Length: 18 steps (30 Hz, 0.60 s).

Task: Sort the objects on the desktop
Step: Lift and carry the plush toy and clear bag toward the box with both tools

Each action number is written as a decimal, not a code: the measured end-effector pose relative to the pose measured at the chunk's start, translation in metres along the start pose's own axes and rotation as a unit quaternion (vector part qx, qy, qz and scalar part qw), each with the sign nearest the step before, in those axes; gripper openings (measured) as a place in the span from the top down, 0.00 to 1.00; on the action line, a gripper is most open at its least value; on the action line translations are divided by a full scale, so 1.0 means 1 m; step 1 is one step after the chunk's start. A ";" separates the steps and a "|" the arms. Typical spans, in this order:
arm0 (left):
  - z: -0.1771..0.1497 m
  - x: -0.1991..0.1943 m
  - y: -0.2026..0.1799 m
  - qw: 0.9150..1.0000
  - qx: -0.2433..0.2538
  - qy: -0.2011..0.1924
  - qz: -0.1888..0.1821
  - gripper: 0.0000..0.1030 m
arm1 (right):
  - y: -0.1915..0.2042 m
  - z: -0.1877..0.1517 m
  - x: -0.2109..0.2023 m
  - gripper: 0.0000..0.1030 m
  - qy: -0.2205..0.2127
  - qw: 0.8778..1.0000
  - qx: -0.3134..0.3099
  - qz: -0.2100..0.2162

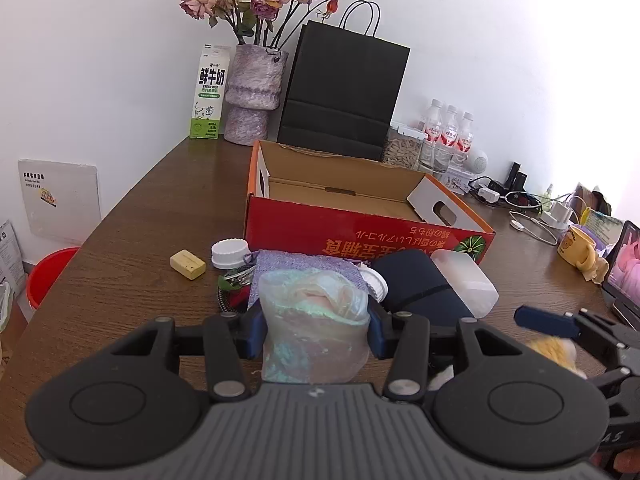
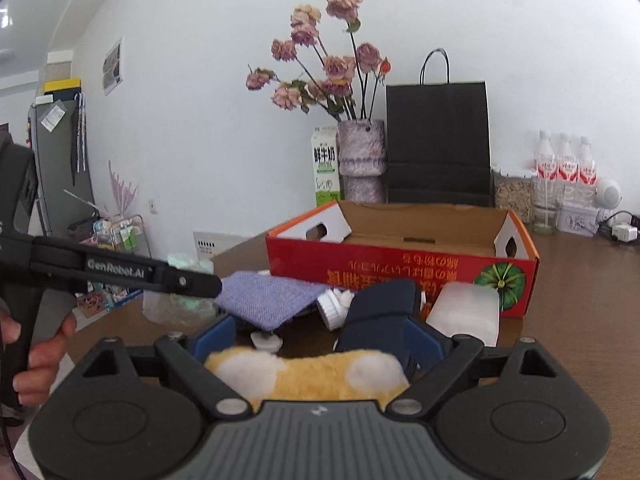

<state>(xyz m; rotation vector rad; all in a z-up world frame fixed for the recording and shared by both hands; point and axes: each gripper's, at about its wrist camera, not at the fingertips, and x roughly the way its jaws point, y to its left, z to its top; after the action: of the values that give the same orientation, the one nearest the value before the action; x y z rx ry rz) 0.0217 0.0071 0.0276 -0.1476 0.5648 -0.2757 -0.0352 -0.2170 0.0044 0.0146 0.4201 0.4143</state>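
Your left gripper (image 1: 316,330) is clamped on a crumpled iridescent plastic bag (image 1: 314,320), one blue pad (image 1: 256,330) pressing each flank. The bag stands roughly upright between the fingers, its long axis running away from you toward the red cardboard box (image 1: 360,236), its gathered mouth facing the box.

Your right gripper (image 2: 316,344) has its fingers set fairly wide, and a yellow plush toy with white patches (image 2: 308,376) lies across the gap, long axis running side to side. I cannot tell whether the pads actually press it or merely bracket it.

Just ahead, on the brown table (image 1: 140,240), the clutter sits in front of the box: a lilac knitted cloth (image 2: 268,296), a dark navy pouch (image 2: 380,312) whose length points toward the box, a translucent white plastic container (image 2: 468,312) beside it, and a white ribbed bottle cap (image 2: 330,310). A yellow eraser block (image 1: 188,264) lies apart, to the left. The box stands open, its printed text upside down to you.
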 end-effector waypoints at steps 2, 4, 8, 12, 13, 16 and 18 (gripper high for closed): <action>-0.001 -0.001 0.002 1.000 -0.002 0.000 0.002 0.54 | 0.001 -0.011 0.008 0.13 0.029 1.000 0.005 -0.005; -0.002 -0.001 0.003 1.000 -0.004 0.001 0.002 0.54 | 0.001 -0.026 0.014 0.14 0.059 0.998 0.015 -0.003; -0.004 -0.003 0.005 1.000 -0.004 0.002 0.004 0.53 | 0.000 -0.042 0.016 0.13 0.085 0.996 0.023 -0.005; -0.006 -0.002 0.004 1.000 -0.004 0.004 0.003 0.53 | -0.001 -0.041 0.018 0.40 0.092 0.996 0.024 -0.002; -0.006 -0.001 0.003 1.000 -0.003 0.005 0.004 0.53 | -0.001 -0.040 0.018 0.47 0.095 0.995 0.027 -0.003; -0.007 -0.001 0.003 1.000 -0.003 0.008 0.004 0.53 | -0.002 -0.035 0.015 0.51 0.098 0.995 0.034 -0.006; -0.007 -0.001 0.003 1.000 -0.003 0.008 0.004 0.53 | -0.004 -0.032 0.010 0.53 0.086 0.996 0.037 -0.010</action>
<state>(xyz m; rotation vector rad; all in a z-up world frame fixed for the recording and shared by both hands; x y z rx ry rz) 0.0173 0.0096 0.0215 -0.1486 0.5813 -0.2677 -0.0375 -0.2192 -0.0292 0.0458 0.6055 0.3819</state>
